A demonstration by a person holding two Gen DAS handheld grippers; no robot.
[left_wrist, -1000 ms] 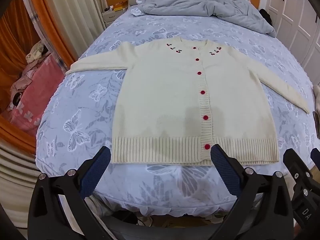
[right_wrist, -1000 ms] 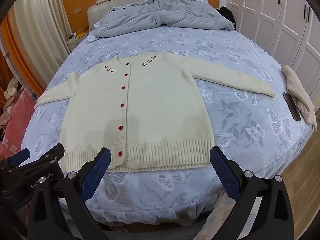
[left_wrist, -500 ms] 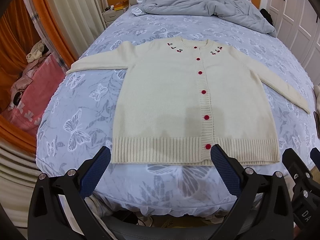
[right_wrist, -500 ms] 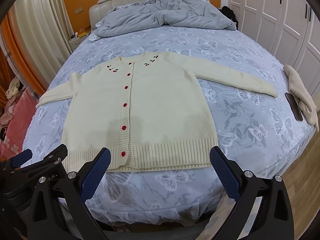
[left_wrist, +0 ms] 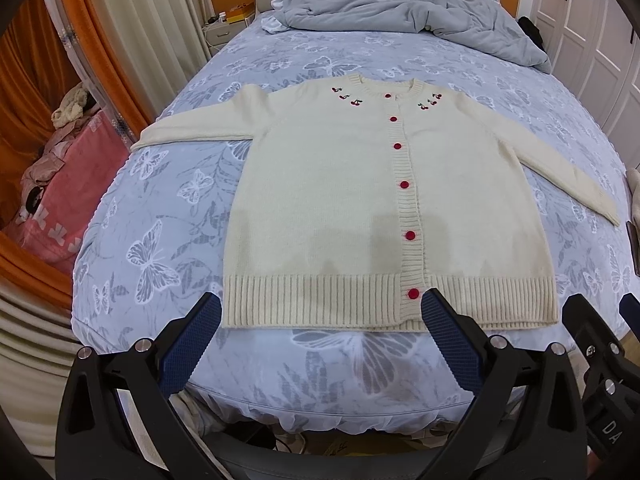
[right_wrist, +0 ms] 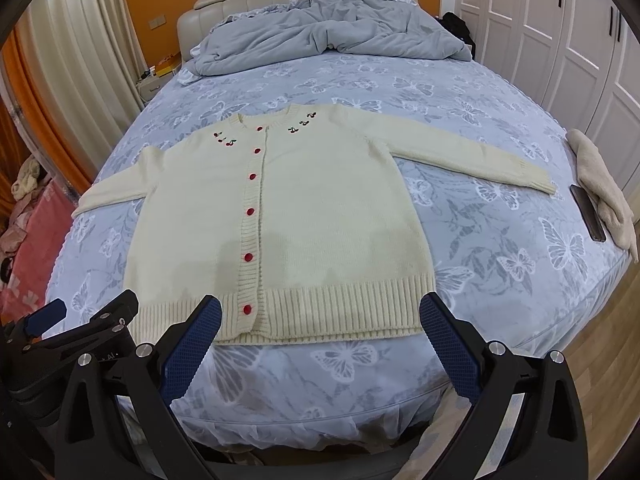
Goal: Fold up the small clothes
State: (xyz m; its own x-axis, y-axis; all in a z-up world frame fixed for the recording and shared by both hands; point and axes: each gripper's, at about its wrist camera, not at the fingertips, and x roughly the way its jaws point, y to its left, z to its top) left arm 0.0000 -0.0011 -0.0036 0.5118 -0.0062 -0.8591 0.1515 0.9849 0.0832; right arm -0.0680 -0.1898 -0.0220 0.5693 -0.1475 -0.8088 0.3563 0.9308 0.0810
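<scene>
A cream knit cardigan (left_wrist: 320, 200) with red buttons and cherry embroidery lies flat and buttoned on the bed, both sleeves spread out; it also shows in the right wrist view (right_wrist: 320, 220). My left gripper (left_wrist: 320, 312) is open and empty, hovering just in front of the ribbed hem. My right gripper (right_wrist: 320, 312) is open and empty, at the hem's right half. Each gripper shows at the edge of the other's view.
The bed (right_wrist: 500, 280) has a blue butterfly sheet. A crumpled grey duvet (right_wrist: 332, 32) lies at the head. A beige cloth (right_wrist: 600, 188) and a dark phone (right_wrist: 588, 212) lie at the right edge. Pink bedding (left_wrist: 60, 184) sits left of the bed. White wardrobes (right_wrist: 560, 20) stand on the right.
Both grippers have drifted slightly; the cardigan sits a little lower in the right wrist view. Both stay open and the cardigan has not moved.
</scene>
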